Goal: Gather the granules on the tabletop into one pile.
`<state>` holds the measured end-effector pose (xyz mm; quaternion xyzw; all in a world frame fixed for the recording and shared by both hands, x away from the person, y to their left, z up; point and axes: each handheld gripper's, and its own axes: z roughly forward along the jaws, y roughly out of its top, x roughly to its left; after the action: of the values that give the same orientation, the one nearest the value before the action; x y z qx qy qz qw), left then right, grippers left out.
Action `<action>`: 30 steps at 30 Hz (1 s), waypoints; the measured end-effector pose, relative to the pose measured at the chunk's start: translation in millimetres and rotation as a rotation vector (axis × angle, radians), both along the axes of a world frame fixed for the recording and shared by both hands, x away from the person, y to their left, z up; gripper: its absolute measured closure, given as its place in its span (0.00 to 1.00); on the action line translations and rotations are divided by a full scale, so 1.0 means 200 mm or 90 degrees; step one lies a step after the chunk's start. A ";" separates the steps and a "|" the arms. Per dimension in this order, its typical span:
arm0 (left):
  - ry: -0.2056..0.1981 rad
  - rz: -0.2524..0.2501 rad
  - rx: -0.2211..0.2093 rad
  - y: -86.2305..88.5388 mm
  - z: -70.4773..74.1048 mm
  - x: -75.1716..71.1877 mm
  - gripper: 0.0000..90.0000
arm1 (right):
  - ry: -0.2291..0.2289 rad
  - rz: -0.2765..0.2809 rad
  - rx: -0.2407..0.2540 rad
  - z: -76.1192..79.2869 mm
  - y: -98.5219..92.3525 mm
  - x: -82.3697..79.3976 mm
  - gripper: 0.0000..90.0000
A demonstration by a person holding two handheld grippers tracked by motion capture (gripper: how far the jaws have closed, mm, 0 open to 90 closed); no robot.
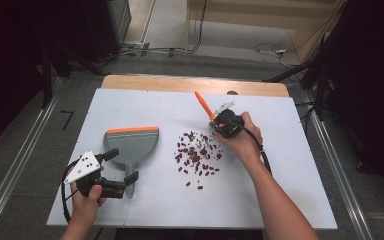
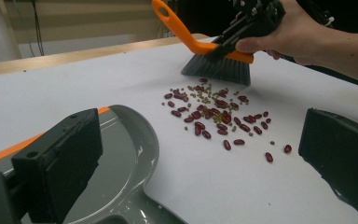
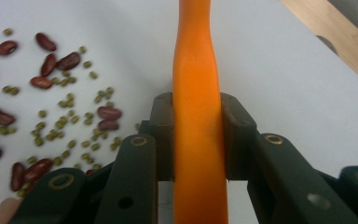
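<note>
Right gripper (image 3: pixel 196 135) is clamped tight on the orange brush handle (image 3: pixel 196 88), one black jaw pressing each side of it. The handle runs straight up toward twelve o'clock and out past the top edge. Off at nine and ten o'clock, red beans (image 3: pixel 51 60) lie scattered on the white tabletop (image 3: pixel 284 70), small green beans (image 3: pixel 70 100) mixed among them. A wooden table edge (image 3: pixel 340 37) cuts across at one o'clock.

A: Even overhead light on the table (image 1: pixel 145 210); its white top is bright, the room around it dark.

B: Shadows are soft. The dustpan (image 2: pixel 130 154) shows glare. Close up, the jaws blur, and the orange handle (image 3: pixel 198 116) is slightly soft.
</note>
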<state>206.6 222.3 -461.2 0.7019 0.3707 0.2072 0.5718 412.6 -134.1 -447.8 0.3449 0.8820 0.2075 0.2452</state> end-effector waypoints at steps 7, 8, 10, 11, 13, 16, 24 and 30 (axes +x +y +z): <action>0.000 -0.004 0.006 0.00 0.00 0.00 0.00 | 0.012 0.019 0.009 0.00 0.02 -0.07 0.77; 0.001 -0.005 0.010 -0.01 0.00 0.00 0.00 | 0.016 0.019 0.013 0.00 0.02 -0.09 0.77; 0.003 -0.007 0.013 -0.02 -0.01 0.01 0.00 | 0.021 0.028 0.015 0.00 0.03 -0.11 0.77; 0.003 -0.009 0.013 -0.02 -0.01 0.01 0.00 | 0.020 0.032 0.015 0.00 0.03 -0.13 0.77; 0.003 -0.009 0.013 -0.02 -0.01 0.01 0.00 | 0.022 0.038 0.012 0.00 0.04 -0.15 0.77; 0.005 -0.005 0.019 -0.02 -0.02 0.01 0.00 | 0.031 0.047 0.020 0.01 0.05 -0.19 0.77; 0.008 -0.004 0.013 -0.03 -0.04 0.01 0.00 | 0.033 0.066 0.021 0.02 0.05 -0.23 0.77; 0.012 0.003 0.013 -0.01 -0.04 0.01 0.00 | 0.022 0.074 0.074 0.10 0.02 -0.27 0.77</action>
<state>209.3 220.2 -469.1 0.7090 0.3754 0.2056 0.5605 358.2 -130.9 -426.9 0.3105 0.8910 0.2660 0.1972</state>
